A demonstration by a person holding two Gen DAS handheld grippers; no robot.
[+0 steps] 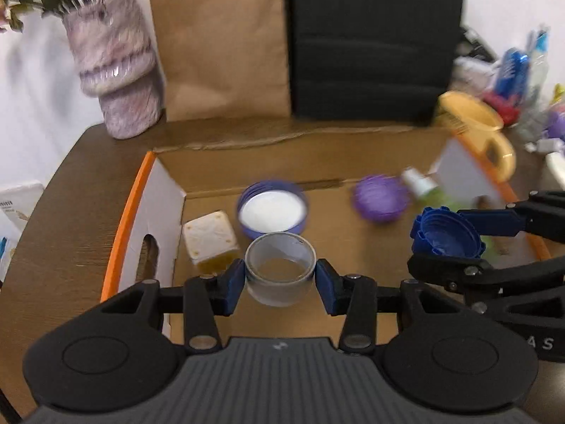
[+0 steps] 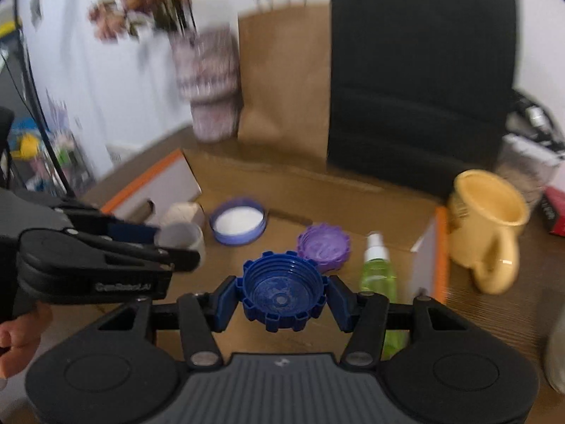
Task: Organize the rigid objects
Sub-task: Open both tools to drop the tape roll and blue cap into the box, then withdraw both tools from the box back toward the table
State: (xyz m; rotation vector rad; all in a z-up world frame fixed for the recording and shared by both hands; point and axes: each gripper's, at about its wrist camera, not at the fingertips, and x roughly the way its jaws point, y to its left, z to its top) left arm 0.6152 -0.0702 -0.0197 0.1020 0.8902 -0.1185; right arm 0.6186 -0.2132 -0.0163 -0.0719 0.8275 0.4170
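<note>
now both hand-held grippers carry a piece over the cardboard box (image 1: 226, 162) — the left hand-held gripper (image 1: 280, 275) clamps a clear ring (image 1: 280, 270), the right hand-held gripper (image 2: 284, 298) clamps a blue cap (image 2: 284, 291) — next, i think, is to lower and release them inside.

motion-blurred vase (image 1: 116, 67) and clutter (image 1: 519, 70) at right edge

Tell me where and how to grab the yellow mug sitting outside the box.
The yellow mug stands upright on the table just outside the cardboard box, mouth open upward, handle toward the camera. Best bet: come from above and pinch the rim wall on the side away from the box. The looped handle is a fair second choice, though it may let the mug swing.
</note>
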